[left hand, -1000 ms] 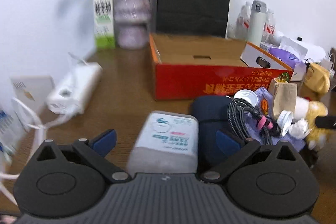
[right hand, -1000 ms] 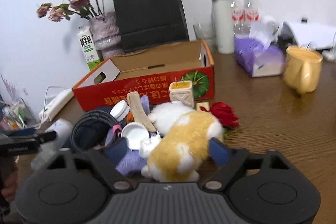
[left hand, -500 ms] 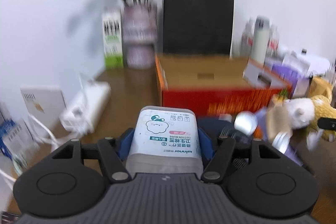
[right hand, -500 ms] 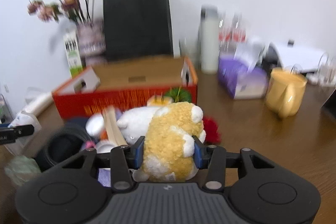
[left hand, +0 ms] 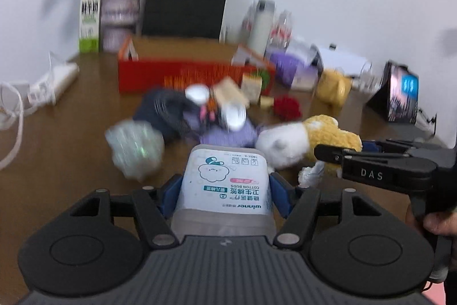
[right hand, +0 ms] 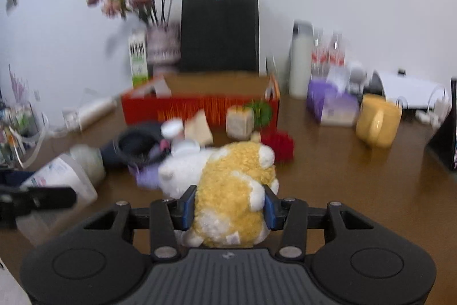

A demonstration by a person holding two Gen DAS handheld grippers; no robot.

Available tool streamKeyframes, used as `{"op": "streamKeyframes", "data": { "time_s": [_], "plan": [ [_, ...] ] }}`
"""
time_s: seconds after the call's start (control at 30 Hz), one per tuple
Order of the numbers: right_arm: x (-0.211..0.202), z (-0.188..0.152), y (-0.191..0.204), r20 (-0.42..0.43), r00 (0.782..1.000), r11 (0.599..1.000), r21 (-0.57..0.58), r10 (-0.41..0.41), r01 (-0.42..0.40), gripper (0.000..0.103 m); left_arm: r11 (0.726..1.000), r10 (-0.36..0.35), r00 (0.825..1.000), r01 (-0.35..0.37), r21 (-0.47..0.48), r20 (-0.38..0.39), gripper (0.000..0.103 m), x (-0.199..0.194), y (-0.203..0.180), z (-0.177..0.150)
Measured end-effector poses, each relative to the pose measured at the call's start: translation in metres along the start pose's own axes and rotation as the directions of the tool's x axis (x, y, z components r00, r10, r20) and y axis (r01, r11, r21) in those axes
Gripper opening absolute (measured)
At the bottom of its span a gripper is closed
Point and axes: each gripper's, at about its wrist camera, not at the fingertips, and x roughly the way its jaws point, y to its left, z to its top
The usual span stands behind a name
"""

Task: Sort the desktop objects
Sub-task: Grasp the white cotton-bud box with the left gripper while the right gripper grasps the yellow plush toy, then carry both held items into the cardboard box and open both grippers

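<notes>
My left gripper [left hand: 225,192] is shut on a white box of cotton buds [left hand: 224,167], its blue pads pressing both sides. That box [right hand: 65,176] also shows at the left of the right wrist view. My right gripper [right hand: 228,207] holds a yellow and white plush toy [right hand: 231,179] between its pads, which still press the fur while the jaws are opening slightly. In the left wrist view the plush toy [left hand: 288,143] hangs from the right gripper [left hand: 328,155] above the table. Behind both lies the pile of small objects [left hand: 205,110] in front of the red cardboard box [left hand: 194,73].
A crumpled clear plastic wrap [left hand: 134,147] lies left of the pile. A red flower [right hand: 278,145], yellow mug [right hand: 377,120], purple tissue pack [right hand: 331,105] and a screen on a stand [left hand: 400,96] are on the right. A black paper bag [right hand: 220,33], vase and milk carton stand behind; a power strip [left hand: 54,85] at left.
Both grippers went from open to shut, the left on the cotton bud box, the right on the plush toy. Both have drawn back from the pile, and the left view swung right.
</notes>
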Motion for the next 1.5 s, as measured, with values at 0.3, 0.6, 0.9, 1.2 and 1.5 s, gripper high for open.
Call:
{"op": "streamKeyframes", "data": {
  "time_s": [0.3, 0.6, 0.9, 1.2, 1.5],
  "plan": [
    [0.019, 0.002, -0.024, -0.057, 0.998, 0.989, 0.144, -0.034, 0.042, 0.086, 0.997, 0.073, 0.996, -0.072, 0.016, -0.05, 0.071, 0.032, 0.005, -0.009],
    [0.034, 0.002, -0.038, -0.101, 0.995, 0.98, 0.198, -0.003, 0.023, 0.048, 0.997, 0.067, 0.996, -0.07, -0.043, -0.066, 0.069, 0.033, 0.012, -0.011],
    [0.001, 0.02, -0.024, -0.008, 1.0, 0.996, 0.088, -0.006, 0.007, 0.043, 1.0, -0.011, 0.995, 0.009, 0.026, 0.097, 0.067, -0.007, 0.006, 0.025],
    [0.03, 0.139, -0.052, 0.133, 0.989, 0.996, 0.044, 0.07, -0.076, 0.044, 0.997, 0.076, 0.988, -0.074, -0.018, 0.137, 0.067, 0.048, 0.066, 0.201],
    [0.263, 0.252, -0.068, -0.159, 0.982, 0.989, 0.123, 0.104, -0.085, 0.044, 0.965, 0.255, 0.961, -0.247, 0.083, -0.106, 0.068, 0.253, 0.083, 0.281]
  ]
}}
